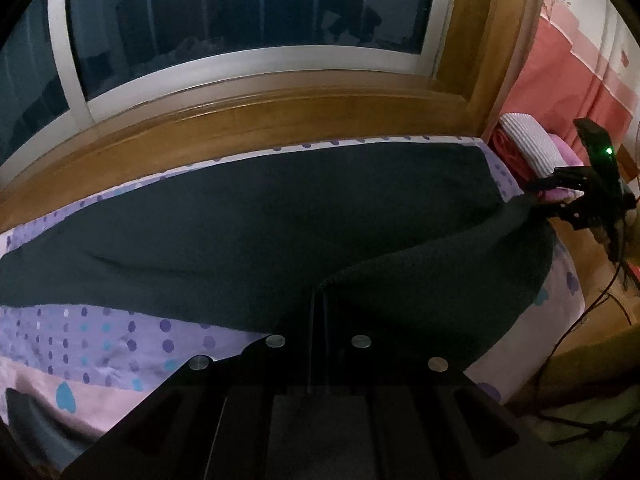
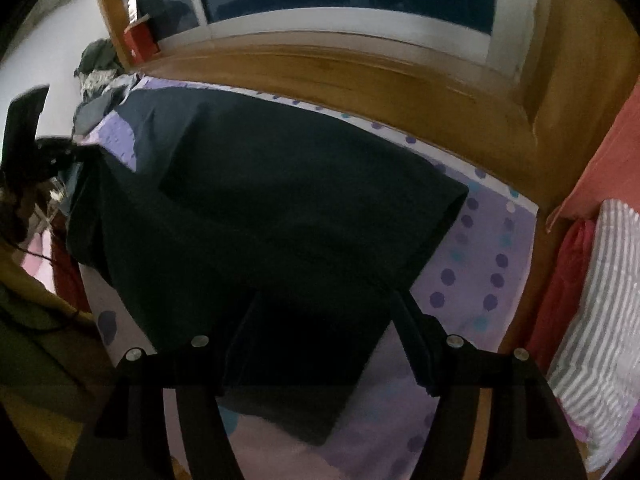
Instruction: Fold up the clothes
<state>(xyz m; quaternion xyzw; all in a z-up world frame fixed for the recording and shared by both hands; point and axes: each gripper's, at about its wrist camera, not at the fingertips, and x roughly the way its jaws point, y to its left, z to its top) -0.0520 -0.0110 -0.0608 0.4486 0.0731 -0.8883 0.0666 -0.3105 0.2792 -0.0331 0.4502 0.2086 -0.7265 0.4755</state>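
Nearest the left gripper (image 1: pixel 318 300), its two fingers are pressed together and pinch a raised fold of the one dark garment (image 1: pixel 248 220), which climbs from the bed straight up to the fingertips. Just beyond those tips the garment spreads wide and flat across the purple dotted bedsheet (image 1: pixel 100 344), one edge lifting toward the other tool at the far right. Past the cloth runs a single wooden window sill (image 1: pixel 280 112), and behind it a dark window (image 1: pixel 240 8).

The right gripper (image 2: pixel 324 304) has its two fingers standing well apart, nothing pressed between them; the garment's (image 2: pixel 280 200) near part lies beneath and between them on the sheet (image 2: pixel 480 264), with one squared corner pointing back toward the camera. Whether the fingertips touch the cloth cannot be told. To the right of this tool, one striped grey-and-white folded textile (image 2: pixel 600 300) sits beside a red one (image 2: pixel 572 264). Far ahead to the left, one heap of grey clothes (image 2: pixel 100 80) lies by the wall.
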